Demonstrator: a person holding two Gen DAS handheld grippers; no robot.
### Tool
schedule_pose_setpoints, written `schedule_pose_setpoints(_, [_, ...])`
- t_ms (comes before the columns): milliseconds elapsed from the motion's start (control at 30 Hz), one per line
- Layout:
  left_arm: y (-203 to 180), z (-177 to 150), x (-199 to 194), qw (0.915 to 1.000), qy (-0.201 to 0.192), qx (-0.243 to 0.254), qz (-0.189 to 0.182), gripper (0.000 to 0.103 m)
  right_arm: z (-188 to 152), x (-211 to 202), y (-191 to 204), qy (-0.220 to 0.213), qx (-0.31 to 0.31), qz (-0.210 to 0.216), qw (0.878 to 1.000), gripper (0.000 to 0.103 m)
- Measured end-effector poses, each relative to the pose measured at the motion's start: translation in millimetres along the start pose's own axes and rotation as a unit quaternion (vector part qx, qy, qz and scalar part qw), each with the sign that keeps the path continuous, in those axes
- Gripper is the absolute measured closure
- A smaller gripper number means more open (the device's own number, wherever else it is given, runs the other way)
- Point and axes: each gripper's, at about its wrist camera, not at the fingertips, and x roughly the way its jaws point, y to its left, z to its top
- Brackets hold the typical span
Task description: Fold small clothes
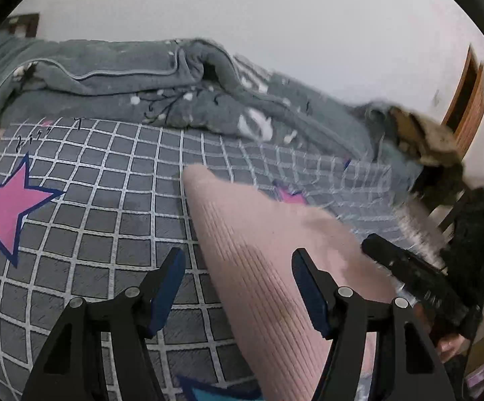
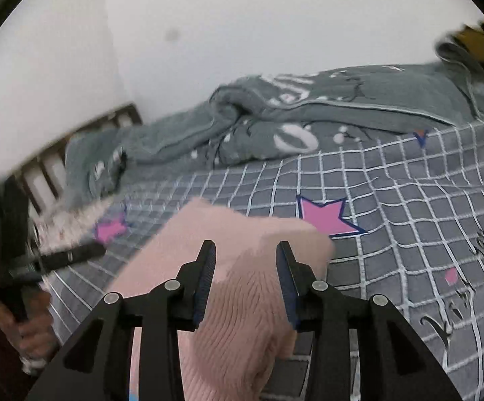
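A pink ribbed knit garment (image 1: 262,254) lies on the grey checked bedsheet (image 1: 108,220). It also shows in the right wrist view (image 2: 242,287). My left gripper (image 1: 238,260) is open, its fingers above the garment's left part, with cloth between and below them. My right gripper (image 2: 245,254) is open above the garment, a raised fold of the cloth between its jaws. The right gripper also shows in the left wrist view (image 1: 409,267) at the garment's right edge. The left gripper shows blurred in the right wrist view (image 2: 64,255) at the left.
A rumpled grey-green blanket (image 1: 134,77) lies along the far side of the bed. Pink stars (image 1: 4,210) are printed on the sheet. A slatted wooden headboard (image 2: 84,143) stands at the left in the right wrist view. Dark clothes (image 1: 469,234) hang at the bed's right edge.
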Motion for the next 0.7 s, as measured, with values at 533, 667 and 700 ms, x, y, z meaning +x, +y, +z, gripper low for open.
schedule_pose_setpoints(533, [13.1,-46.5,19.4,0.9985,-0.003,0.02,0.05,0.031,-29.5,7.5,1.9,0.018,-0.017,0.005,1.0,0.064])
schedule_pose_setpoints(667, [17.4,-32.6,16.4,0.9993,-0.004,0.008,0.036,0.034,-33.2,19.3,7.3,0.032,-0.04,-0.018,0.999,0.064])
schedule_pose_setpoints(700, [15.6,-26.3,13.2,0.9987,-0.017,0.013,0.047,0.036,-31.4,19.7,8.4,0.033,-0.046,-0.02,0.998,0.064])
